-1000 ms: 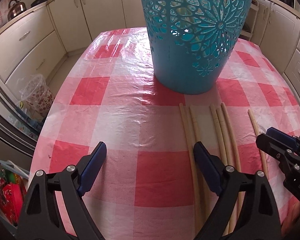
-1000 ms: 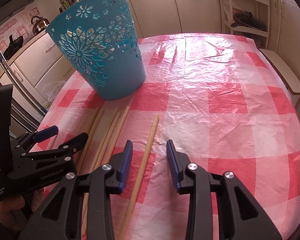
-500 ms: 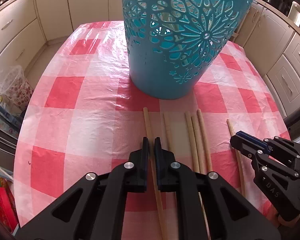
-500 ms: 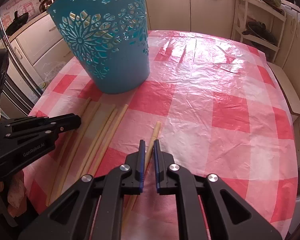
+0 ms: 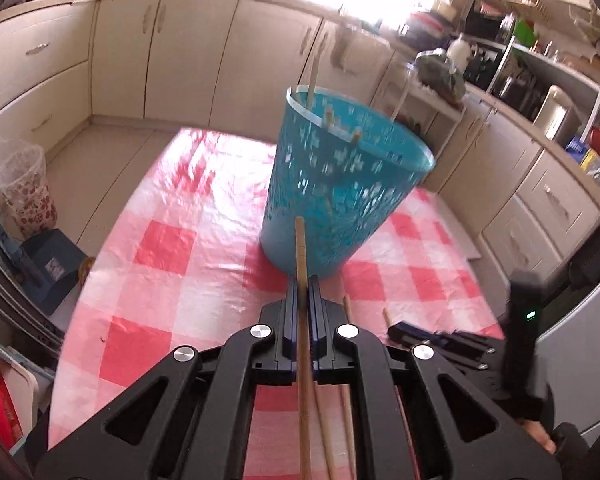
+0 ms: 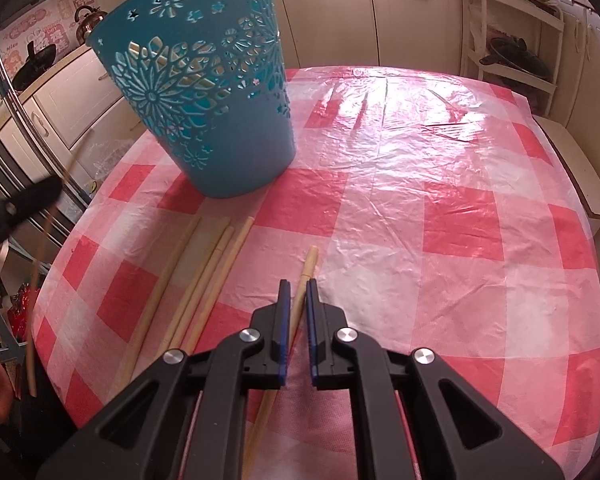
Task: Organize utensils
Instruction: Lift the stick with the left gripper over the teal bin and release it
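A: Two tools, what does each hold?
B: Left tool is clamped on one chopstick, raised off the checked surface. Right tool pinches another lying flat. Four sticks wait nearby.
A: Next?
B: Probably tipping each into the blue basket beyond.

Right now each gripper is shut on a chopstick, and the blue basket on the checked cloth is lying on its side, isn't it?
Not quite: the basket stands upright on the cloth, as the right wrist view shows. The rest holds: the left gripper is shut on one chopstick, and the right gripper is shut on another.
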